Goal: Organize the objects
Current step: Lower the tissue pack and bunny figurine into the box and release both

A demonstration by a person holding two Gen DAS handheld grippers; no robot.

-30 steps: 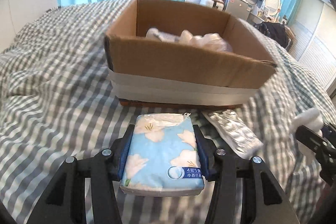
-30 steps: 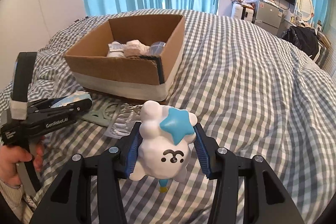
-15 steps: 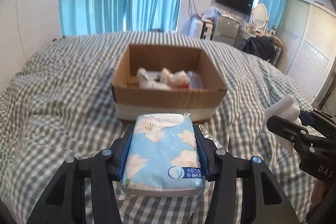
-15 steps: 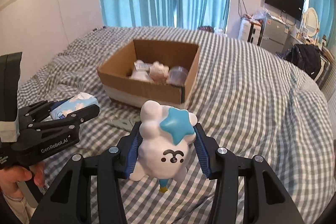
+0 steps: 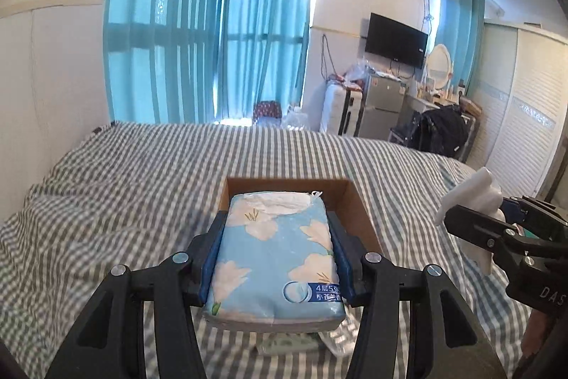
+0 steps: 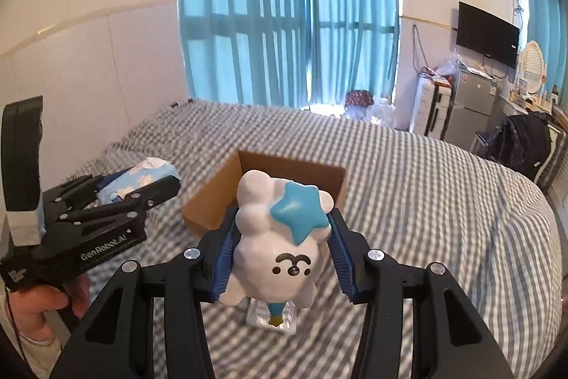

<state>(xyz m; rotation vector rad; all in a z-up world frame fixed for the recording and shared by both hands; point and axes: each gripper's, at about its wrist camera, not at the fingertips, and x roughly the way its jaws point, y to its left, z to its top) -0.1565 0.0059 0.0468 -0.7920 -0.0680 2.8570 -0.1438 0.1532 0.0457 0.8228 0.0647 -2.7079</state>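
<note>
My left gripper (image 5: 275, 233) is shut on a blue flowered tissue pack (image 5: 275, 254) and holds it high above the bed. It also shows at the left of the right wrist view (image 6: 138, 185). My right gripper (image 6: 282, 229) is shut on a white sheep toy with a blue star (image 6: 277, 237). The toy shows at the right edge of the left wrist view (image 5: 472, 201). The open cardboard box (image 6: 209, 205) sits on the bed beyond both grippers, mostly hidden behind the held things; its rim shows in the left wrist view (image 5: 358, 212).
The grey-checked bed (image 5: 124, 183) fills the lower views. Flat packets (image 5: 301, 341) lie on it below the tissue pack. Blue curtains (image 6: 284, 13), a fridge (image 6: 472, 105), a TV (image 5: 396, 39) and a black bag (image 6: 525, 141) stand beyond the bed.
Both grippers have risen well above the bed with their loads. The box now looks smaller and lower and sits behind the held things.
</note>
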